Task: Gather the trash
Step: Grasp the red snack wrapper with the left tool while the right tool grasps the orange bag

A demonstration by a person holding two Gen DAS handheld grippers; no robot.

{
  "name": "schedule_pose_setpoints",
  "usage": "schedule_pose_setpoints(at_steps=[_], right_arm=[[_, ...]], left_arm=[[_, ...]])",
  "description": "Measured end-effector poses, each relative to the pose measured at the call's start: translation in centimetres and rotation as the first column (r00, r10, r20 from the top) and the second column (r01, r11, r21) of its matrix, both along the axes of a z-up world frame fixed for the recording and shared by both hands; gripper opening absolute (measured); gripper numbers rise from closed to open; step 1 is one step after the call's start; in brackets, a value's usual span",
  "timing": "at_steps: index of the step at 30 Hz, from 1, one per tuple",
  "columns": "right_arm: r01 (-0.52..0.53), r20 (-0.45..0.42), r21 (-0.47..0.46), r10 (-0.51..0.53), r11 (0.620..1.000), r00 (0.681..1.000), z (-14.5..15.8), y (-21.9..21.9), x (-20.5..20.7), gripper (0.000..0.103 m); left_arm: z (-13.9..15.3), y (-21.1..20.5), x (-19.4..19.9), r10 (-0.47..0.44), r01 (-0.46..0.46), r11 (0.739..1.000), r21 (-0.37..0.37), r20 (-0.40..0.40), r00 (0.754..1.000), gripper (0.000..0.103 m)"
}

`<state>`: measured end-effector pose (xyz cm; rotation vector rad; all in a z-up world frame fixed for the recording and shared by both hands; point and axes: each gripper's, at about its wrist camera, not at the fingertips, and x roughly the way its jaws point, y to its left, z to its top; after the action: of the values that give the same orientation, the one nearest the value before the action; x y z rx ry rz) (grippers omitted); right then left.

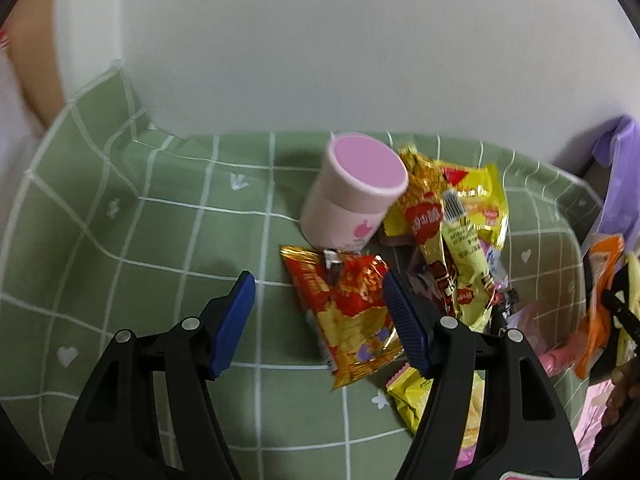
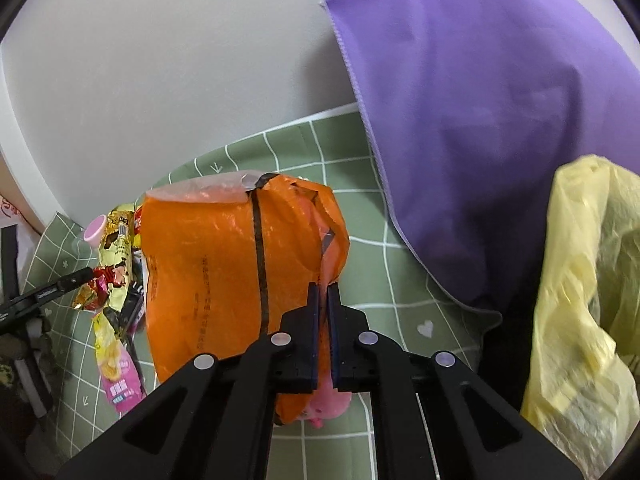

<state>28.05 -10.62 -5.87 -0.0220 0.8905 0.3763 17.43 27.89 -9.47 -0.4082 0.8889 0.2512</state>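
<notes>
two grippers in play. my left gripper (image 1: 318, 284) has its jaws apart, nothing between the pads, hanging over the green checked tablecloth (image 1: 160, 240) with its right finger over a red-and-gold snack wrapper (image 1: 348, 312). my right gripper (image 2: 323, 292) is clamped tight on one orange plastic wrapper (image 2: 224, 276): crinkled, translucent, black seam stripe, clear flap at the top, something pink showing under its lower end. held up off the cloth, just left of the jaws.

left-wrist count: one pink cylindrical tub (image 1: 356, 192) upright, and a pile of wrappers touching its right side, at least three yellow (image 1: 468, 248), overlapped so exact count unclear. right-wrist view: one purple bag (image 2: 480, 140) and one pale yellow plastic bag (image 2: 584, 300) at right.
</notes>
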Motion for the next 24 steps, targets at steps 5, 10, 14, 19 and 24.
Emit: schedule_pose_setpoints(at_steps=[5, 10, 14, 19, 24], right_arm=[[-0.022, -0.004, -0.013, 0.022, 1.0, 1.0, -0.2, -0.7, -0.3, 0.006], [-0.04, -0.017, -0.004, 0.04, 0.999, 0.999, -0.5, -0.5, 0.1, 0.006], [-0.064, -0.008, 0.008, 0.064, 0.998, 0.998, -0.3, -0.3, 0.1, 0.006], [-0.088, 0.017, 0.023, 0.087, 0.996, 0.996, 0.4, -0.1, -0.4, 0.006], [-0.091, 0.02, 0.037, 0.09, 0.995, 0.996, 0.4, -0.5, -1.1, 0.006]], left_arm=[[-0.8, -1.6, 0.9, -0.045, 0.045, 0.999, -0.016, -0.041, 0.998, 0.039], [-0.5, -2.9, -0.2, -0.077, 0.076, 0.996, -0.046, -0.019, 0.997, 0.024], [0.7, -3.5, -2.4, -0.084, 0.085, 0.994, -0.075, 0.018, 0.996, 0.021], [2.3, -3.9, -4.9, -0.101, 0.109, 0.988, -0.112, 0.077, 0.992, 0.021], [2.6, -4.9, -4.9, -0.138, 0.145, 0.985, -0.097, 0.073, 0.988, 0.021]])
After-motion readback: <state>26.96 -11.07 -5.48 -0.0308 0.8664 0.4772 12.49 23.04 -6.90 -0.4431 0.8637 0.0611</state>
